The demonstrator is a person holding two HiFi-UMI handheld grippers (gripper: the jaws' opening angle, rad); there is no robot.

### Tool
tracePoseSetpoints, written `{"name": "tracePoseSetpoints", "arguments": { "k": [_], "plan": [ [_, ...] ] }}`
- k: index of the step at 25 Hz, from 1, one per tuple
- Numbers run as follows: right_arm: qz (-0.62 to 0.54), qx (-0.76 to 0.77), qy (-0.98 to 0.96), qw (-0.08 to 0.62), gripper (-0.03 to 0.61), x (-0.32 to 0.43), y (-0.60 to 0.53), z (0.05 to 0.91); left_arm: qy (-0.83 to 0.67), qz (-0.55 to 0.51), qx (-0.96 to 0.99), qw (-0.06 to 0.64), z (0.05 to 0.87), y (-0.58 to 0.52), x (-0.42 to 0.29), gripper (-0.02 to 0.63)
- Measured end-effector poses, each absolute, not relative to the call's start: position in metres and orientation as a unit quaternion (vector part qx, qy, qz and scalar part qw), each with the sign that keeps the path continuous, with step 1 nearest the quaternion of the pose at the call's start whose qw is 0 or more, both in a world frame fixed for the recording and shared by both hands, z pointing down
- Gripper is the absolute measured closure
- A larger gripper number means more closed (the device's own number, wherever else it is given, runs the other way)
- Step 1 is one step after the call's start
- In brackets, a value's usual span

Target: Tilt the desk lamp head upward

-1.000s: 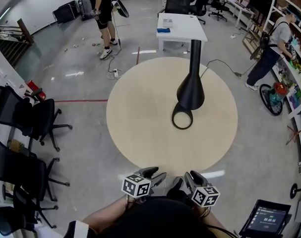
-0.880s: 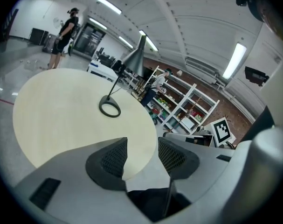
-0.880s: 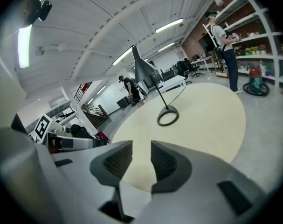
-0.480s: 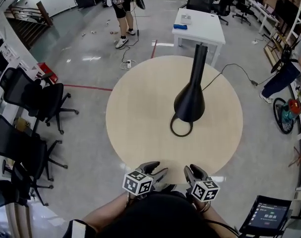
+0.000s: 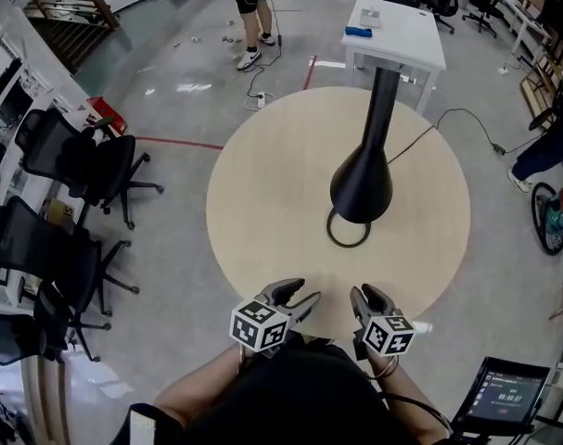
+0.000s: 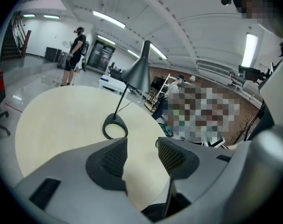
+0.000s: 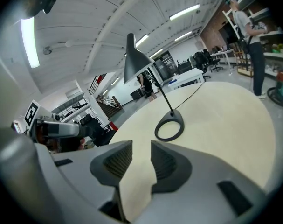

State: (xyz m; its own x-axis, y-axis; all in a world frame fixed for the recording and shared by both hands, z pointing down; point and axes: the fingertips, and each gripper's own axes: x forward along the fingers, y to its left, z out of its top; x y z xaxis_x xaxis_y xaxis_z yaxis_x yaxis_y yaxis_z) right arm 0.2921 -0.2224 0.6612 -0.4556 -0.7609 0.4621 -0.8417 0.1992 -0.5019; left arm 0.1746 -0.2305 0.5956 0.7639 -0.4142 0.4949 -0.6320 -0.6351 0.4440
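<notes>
A black desk lamp stands on the round wooden table (image 5: 262,202). Its ring base (image 5: 349,231) lies flat, and its cone head (image 5: 362,185) hangs over the ring, facing down. In the left gripper view the lamp head (image 6: 138,73) and ring base (image 6: 114,126) lie ahead; the right gripper view shows the head (image 7: 133,59) and base (image 7: 169,127) too. My left gripper (image 5: 295,298) (image 6: 141,146) and right gripper (image 5: 363,299) (image 7: 141,148) hover side by side at the table's near edge, both open with nothing between the jaws, well short of the lamp.
The lamp's cable (image 5: 448,119) trails off the table's far right. A white desk (image 5: 397,31) stands beyond the table, black office chairs (image 5: 86,170) at left, a bicycle (image 5: 550,216) at right, a tablet (image 5: 501,399) at lower right. A person (image 5: 253,7) stands far back.
The view has shifted, and both grippers have come forward from my body to the table's near edge. The lamp has not moved and its head hangs as before.
</notes>
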Motion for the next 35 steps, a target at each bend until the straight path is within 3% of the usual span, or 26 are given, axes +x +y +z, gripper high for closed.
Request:
{"name": "tracePoseSetpoints", "arguments": {
  "k": [7, 12, 23, 31, 35],
  "plan": [
    [0.321, 0.548, -0.771, 0.056, 0.453, 0.302, -0.262, 0.646, -0.266, 0.152, 0.916, 0.258, 0.564, -0.281, 0.195, 0.399],
    [0.261, 0.604, -0.753, 0.016, 0.453, 0.344, -0.301, 0.586, -0.236, 0.142, 0.934, 0.229, 0.551, -0.311, 0.216, 0.399],
    [-0.004, 0.646, -0.763, 0.004, 0.453, 0.373, -0.406, 0.351, -0.224, 0.174, 0.945, -0.162, 0.552, -0.361, 0.228, 0.399],
    [-0.026, 0.605, -0.796, 0.013, 0.453, 0.372, -0.461, 0.293, -0.233, 0.147, 0.899, -0.340, 0.526, -0.365, 0.243, 0.399],
    [-0.045, 0.568, -0.821, 0.028, 0.453, 0.366, -0.485, 0.283, -0.251, 0.164, 0.886, -0.353, 0.522, -0.369, 0.250, 0.399]
  ]
}}
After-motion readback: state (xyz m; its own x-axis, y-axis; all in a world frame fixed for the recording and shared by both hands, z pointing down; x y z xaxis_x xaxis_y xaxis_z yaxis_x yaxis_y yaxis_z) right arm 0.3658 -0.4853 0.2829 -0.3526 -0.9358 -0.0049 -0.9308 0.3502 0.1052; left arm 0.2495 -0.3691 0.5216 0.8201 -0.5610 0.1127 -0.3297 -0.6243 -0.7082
